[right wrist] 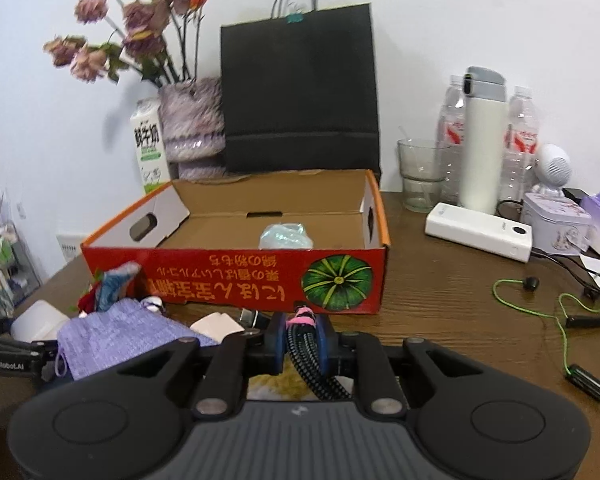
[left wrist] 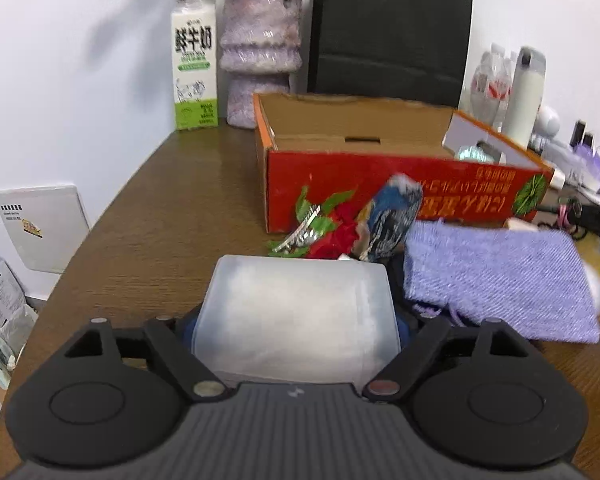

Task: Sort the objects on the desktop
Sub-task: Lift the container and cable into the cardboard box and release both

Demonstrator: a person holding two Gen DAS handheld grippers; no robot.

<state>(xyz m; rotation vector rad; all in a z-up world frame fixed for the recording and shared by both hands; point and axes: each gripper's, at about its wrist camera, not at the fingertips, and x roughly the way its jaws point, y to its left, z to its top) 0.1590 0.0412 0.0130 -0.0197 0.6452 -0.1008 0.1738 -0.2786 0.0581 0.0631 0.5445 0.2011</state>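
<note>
left fingers [left wrist: 198,326] clamp translucent box [left wrist: 296,316] | right fingers [right wrist: 276,344] pinch braided cable [right wrist: 306,344] between pads

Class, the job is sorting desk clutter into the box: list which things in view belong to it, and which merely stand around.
Job:
red cardboard box
translucent plastic case in left gripper
braided cable in right gripper
purple knit pouch
blue wrapper

Standing about:
milk carton
black paper bag
white flask
power bank
</note>
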